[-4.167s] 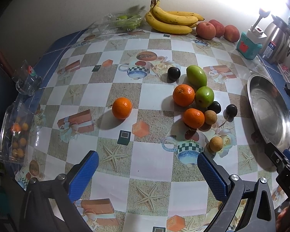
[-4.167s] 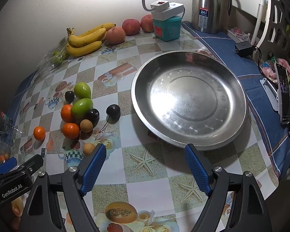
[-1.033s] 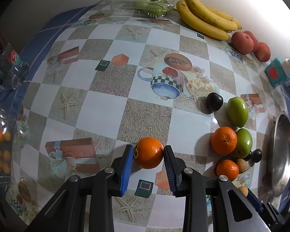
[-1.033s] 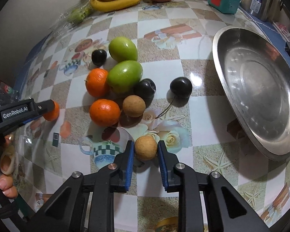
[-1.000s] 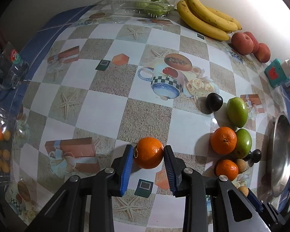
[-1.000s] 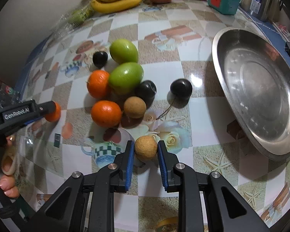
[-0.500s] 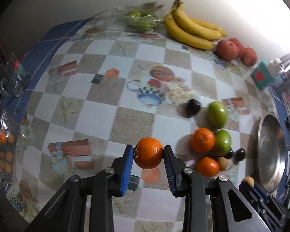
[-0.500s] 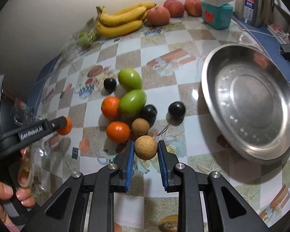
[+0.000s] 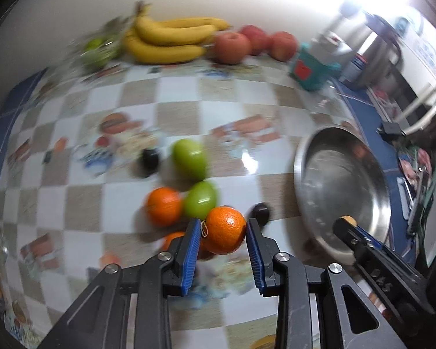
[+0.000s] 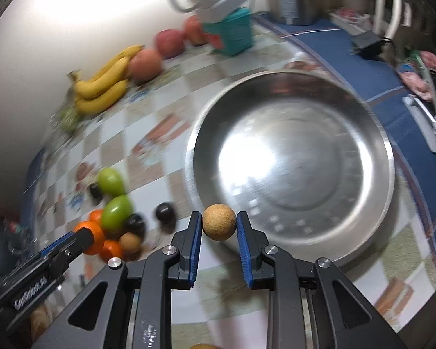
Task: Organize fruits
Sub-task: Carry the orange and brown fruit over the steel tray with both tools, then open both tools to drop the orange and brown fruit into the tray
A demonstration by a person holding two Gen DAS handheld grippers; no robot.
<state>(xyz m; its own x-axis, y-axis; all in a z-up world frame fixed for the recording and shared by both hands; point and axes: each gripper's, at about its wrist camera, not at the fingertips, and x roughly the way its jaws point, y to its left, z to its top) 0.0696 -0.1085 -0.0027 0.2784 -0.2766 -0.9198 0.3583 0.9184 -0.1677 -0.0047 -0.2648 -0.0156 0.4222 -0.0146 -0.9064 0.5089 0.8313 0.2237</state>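
Observation:
My left gripper [image 9: 223, 231] is shut on an orange [image 9: 224, 229] and holds it in the air above the fruit cluster. My right gripper [image 10: 219, 226] is shut on a small round brown fruit [image 10: 219, 222] and holds it over the near rim of the steel bowl [image 10: 348, 122]. The bowl [image 9: 372, 192] is empty. On the table lie two green fruits [image 9: 189, 158], [image 9: 201, 199], oranges [image 9: 163, 206], and dark plums [image 9: 150, 158], [image 10: 165, 211]. The right gripper with its fruit also shows in the left wrist view [image 9: 346, 221].
Bananas [image 9: 171, 39] and red apples [image 9: 232, 43] lie at the back by the wall. A teal box [image 10: 232, 30] and a steel kettle [image 9: 375, 43] stand behind the bowl. A black adapter [image 10: 366, 40] lies on the blue cloth.
Both grippers have lifted their fruits and swung right towards the steel bowl. The brown fruit is now over the bowl's near rim. The view is blurred by the motion.

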